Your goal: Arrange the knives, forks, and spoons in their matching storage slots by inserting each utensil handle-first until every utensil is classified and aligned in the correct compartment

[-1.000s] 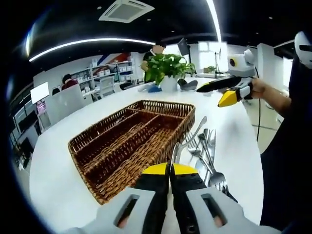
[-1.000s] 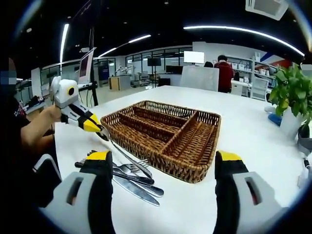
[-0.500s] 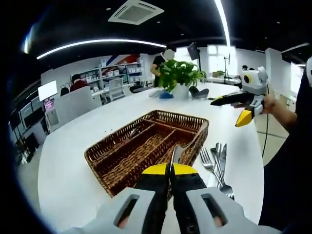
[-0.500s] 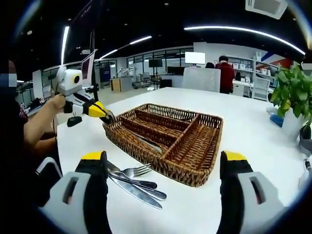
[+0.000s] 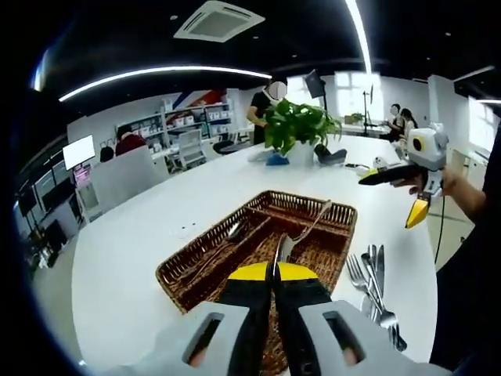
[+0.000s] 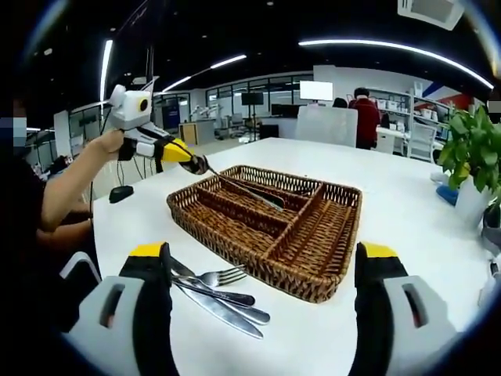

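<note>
Woven wicker basket [image 6: 266,227], steel spoon [image 6: 243,189].

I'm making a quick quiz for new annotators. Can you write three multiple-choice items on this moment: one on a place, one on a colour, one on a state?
1. Where do the loose utensils lie?
A. inside the basket
B. on the table beside the basket
C. on the floor

2. What colour is the basket?
A. white
B. brown
C. blue

3. How does the left gripper stand?
A. open and empty
B. shut on a utensil held over the basket
C. lying on the table

Answers:
1 B, the fork and knives rest on the white top just outside the wicker wall.
2 B, the weave is brown in both views.
3 B, its jaws are closed in the left gripper view, with the utensil rising from between them above the compartments.
</note>
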Motion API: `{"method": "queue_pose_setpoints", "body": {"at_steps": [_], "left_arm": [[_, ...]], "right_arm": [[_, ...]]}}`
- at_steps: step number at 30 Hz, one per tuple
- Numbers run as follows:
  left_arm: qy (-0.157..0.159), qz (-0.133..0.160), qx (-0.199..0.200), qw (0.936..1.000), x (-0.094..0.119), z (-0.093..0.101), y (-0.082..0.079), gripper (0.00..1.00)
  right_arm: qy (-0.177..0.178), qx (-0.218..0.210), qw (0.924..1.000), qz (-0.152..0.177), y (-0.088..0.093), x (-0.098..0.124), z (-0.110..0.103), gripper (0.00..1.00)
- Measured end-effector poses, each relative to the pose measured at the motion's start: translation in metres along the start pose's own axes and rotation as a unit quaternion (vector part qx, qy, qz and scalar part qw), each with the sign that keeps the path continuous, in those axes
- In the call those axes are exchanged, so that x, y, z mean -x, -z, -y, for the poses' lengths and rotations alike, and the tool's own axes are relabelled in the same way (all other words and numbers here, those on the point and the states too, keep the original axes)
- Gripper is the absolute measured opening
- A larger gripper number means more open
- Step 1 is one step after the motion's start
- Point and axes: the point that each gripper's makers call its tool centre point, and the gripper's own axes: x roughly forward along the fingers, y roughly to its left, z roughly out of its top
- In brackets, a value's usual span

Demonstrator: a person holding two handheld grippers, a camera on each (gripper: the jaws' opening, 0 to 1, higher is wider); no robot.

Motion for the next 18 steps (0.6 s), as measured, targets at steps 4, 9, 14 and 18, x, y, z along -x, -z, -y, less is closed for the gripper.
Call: {"method": "queue_pose_setpoints", "body": {"at_steps": [4,9,14,18], "left_arm": [[-0.002,0.000,0.015,0.9999,-0.010,-0.017,-0.006,0.00],[-0.004,0.000,0.032,0.9995,-0.023,-0.032,-0.009,0.00],[-0.011,-0.013,0.035,0.9993,-0.035,-0.045,-0.005,0.00],[-0.018,-0.023,0.031,0.9991,-0.046,-0.056,-0.003,0.00]], "right_arm": [[0.001,-0.003,1.0000,0.002,-0.001,0.001,0.001,1.00],[0.001,-0.006,1.0000,-0.002,0.004,0.002,0.002,1.00],[0.004,-0.007,1.0000,-0.006,0.007,0.002,0.004,1.00],[0.004,-0.008,0.9999,-0.006,0.007,0.002,0.004,1.00]]}}
